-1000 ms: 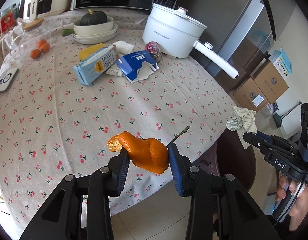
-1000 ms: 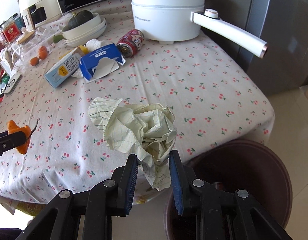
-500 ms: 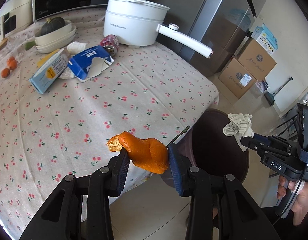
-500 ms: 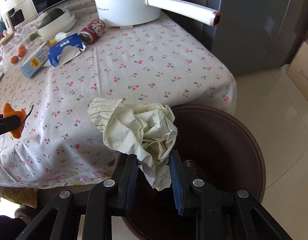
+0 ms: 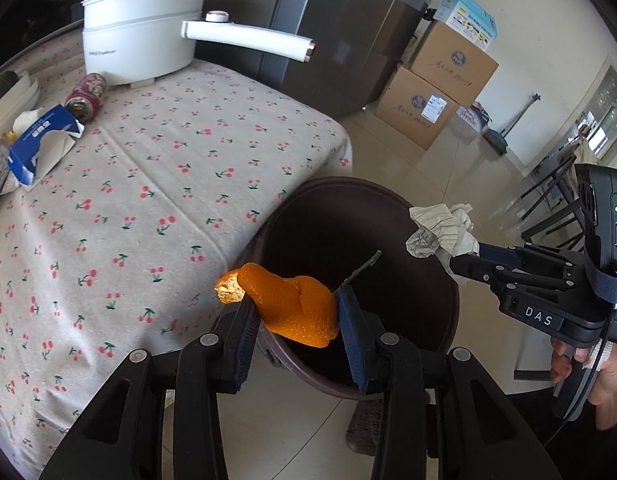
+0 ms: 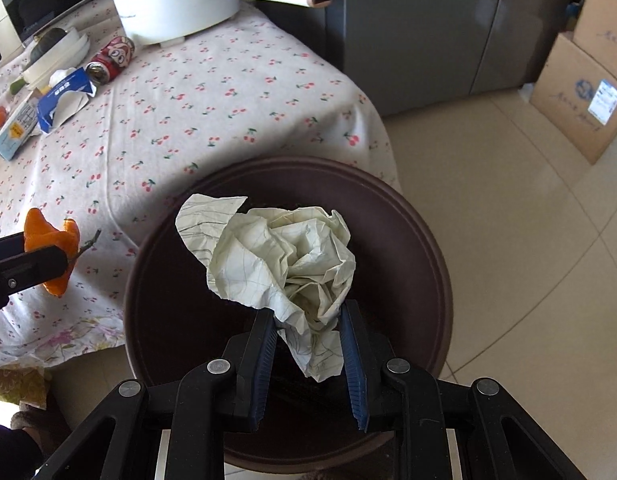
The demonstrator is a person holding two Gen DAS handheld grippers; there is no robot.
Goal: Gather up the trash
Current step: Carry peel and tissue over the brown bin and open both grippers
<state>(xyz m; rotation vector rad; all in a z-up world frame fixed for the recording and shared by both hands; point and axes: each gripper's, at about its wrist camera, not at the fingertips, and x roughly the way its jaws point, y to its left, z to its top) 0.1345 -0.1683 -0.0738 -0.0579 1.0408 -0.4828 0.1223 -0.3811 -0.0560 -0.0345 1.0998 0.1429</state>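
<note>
My left gripper (image 5: 296, 312) is shut on an orange peel (image 5: 292, 306) with a short green stem, held at the near rim of the dark brown trash bin (image 5: 436, 280) beside the table. My right gripper (image 6: 308, 320) is shut on a crumpled ball of lined paper (image 6: 284, 260) and holds it over the bin's opening (image 6: 420, 216). The paper (image 5: 442, 230) and right gripper (image 5: 464, 256) also show in the left wrist view, above the bin's right rim. The peel (image 6: 52, 248) and the left gripper (image 6: 64, 260) show at the left of the right wrist view.
The table with the cherry-print cloth (image 5: 148, 168) holds a white pot with a long handle (image 5: 148, 28), a red can (image 5: 86, 94), a blue tissue box (image 5: 40, 140) and stacked bowls (image 6: 56, 54). Cardboard boxes (image 5: 432, 92) and a grey fridge (image 6: 428, 20) stand behind on the tiled floor.
Both grippers have moved right, off the table toward the bin. The paper is now over the bin's opening and the peel is at its rim. Both grips are unchanged.
</note>
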